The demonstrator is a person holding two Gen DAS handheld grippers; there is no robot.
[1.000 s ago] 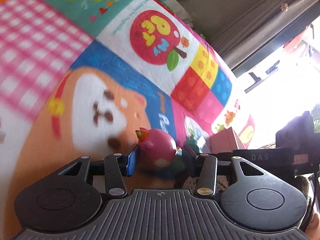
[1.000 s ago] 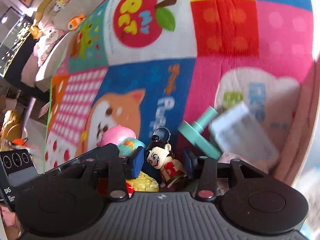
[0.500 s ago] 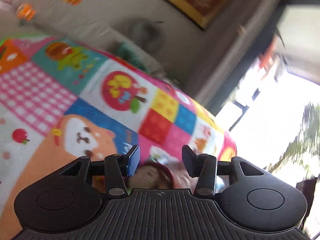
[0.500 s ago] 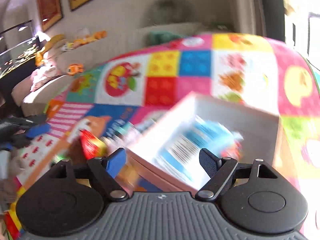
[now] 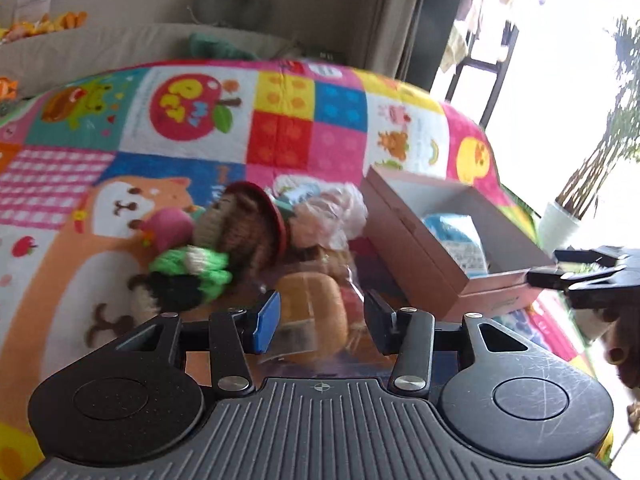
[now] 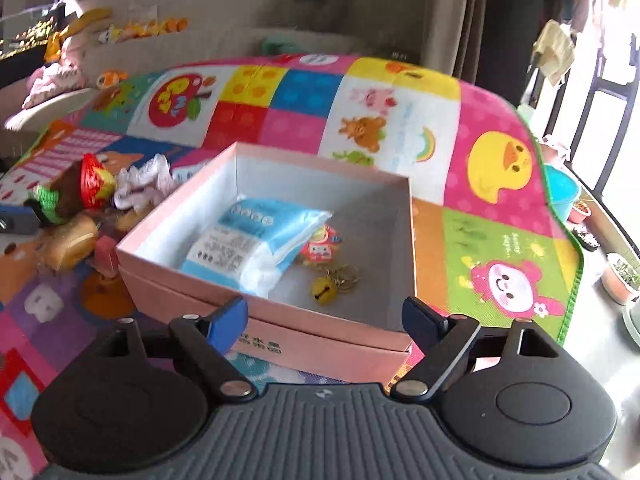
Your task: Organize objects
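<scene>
My right gripper [image 6: 326, 320] hangs over the near wall of the open pink box [image 6: 320, 344]; its jaws are opening wide and nothing is between them. Inside the box lie a blue-white packet [image 6: 256, 240], a small red figure keychain [image 6: 320, 246] and a yellow bell [image 6: 324, 290]. My left gripper [image 5: 322, 322] is partly open above a wrapped bread toy [image 5: 312, 308], its pads not pressing on it. Behind it sit a knitted doll with a red hat [image 5: 244, 224] and a pink toy [image 5: 172, 228]. The right gripper [image 5: 544, 267] shows beside the box [image 5: 420, 248].
Everything lies on a bright patchwork play mat [image 6: 500, 160]. A crinkled plastic-wrapped item [image 5: 332, 212] and white lace [image 6: 144, 184] are in the toy pile left of the box. A sofa with plush toys [image 6: 120, 32] runs behind; plant pots [image 6: 620, 280] stand off the mat's right edge.
The right gripper swung from the toy pile to the box and spread its jaws; the figure keychain it held now lies in the box. The left gripper pulled back from the pink toy.
</scene>
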